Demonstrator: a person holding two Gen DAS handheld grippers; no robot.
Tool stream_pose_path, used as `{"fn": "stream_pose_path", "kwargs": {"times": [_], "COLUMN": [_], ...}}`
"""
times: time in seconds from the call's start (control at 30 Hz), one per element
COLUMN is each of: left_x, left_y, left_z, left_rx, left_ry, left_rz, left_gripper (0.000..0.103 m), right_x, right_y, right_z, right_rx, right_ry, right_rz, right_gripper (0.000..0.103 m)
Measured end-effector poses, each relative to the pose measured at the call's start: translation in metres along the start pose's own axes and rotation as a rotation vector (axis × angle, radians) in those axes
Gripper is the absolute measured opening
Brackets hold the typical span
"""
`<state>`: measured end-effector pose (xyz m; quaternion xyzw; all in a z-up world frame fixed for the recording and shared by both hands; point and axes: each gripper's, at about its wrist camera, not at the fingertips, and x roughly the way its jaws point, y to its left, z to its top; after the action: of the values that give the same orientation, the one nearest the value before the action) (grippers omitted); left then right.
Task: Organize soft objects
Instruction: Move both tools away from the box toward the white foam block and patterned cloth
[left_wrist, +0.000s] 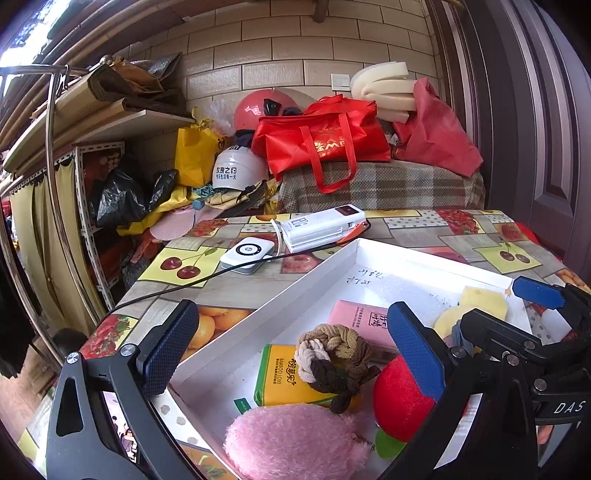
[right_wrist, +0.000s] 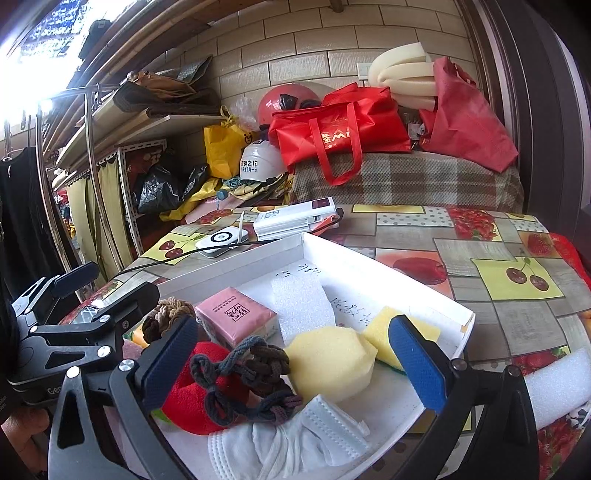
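Soft objects are gathered in a white tray (right_wrist: 436, 295) on a fruit-print tablecloth (right_wrist: 517, 317): a red plush (right_wrist: 184, 402), braided cord (right_wrist: 255, 373), yellow sponges (right_wrist: 328, 363), pink tissue pack (right_wrist: 236, 317) and white mask (right_wrist: 295, 439). Nothing is gripped; the right gripper (right_wrist: 295, 369) and left gripper (left_wrist: 291, 347) are held wide open above them. Bare tablecloth is seen past the tray's right rim.

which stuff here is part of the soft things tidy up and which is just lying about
Part of the job: white tray, pink plush, red plush, brown hair tie, grey hair tie, yellow sponges, face mask, tissue packs.

Lying about: power bank, small white device, helmets, red bag.
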<state>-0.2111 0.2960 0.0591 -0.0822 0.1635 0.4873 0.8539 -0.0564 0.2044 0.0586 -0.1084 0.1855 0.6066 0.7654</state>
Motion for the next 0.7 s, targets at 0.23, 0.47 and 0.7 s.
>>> {"fn": "stream_pose_path", "kwargs": {"times": [0.23,0.47,0.7], "left_x": [0.0,-0.007,-0.017], "left_y": [0.0,-0.003,-0.009], "left_z": [0.001,-0.003,-0.007], "left_rx": [0.0,0.012,0.024], "left_ry": [0.0,-0.043,-0.071], "left_rz": [0.001,0.038,0.074], "left_gripper": [0.103,0.103,0.103], "right_x": [0.0,-0.006,-0.033], "right_y": [-0.001,0.001,0.008], "right_z": [0.0,-0.004,-0.009], "right_rx": [0.002,-0.003,-0.032], "right_ry": [0.0,-0.036,-0.152], "right_rz": [0.0,-0.009,-0.017], "right_gripper": [0.103,0.103,0.103]}}
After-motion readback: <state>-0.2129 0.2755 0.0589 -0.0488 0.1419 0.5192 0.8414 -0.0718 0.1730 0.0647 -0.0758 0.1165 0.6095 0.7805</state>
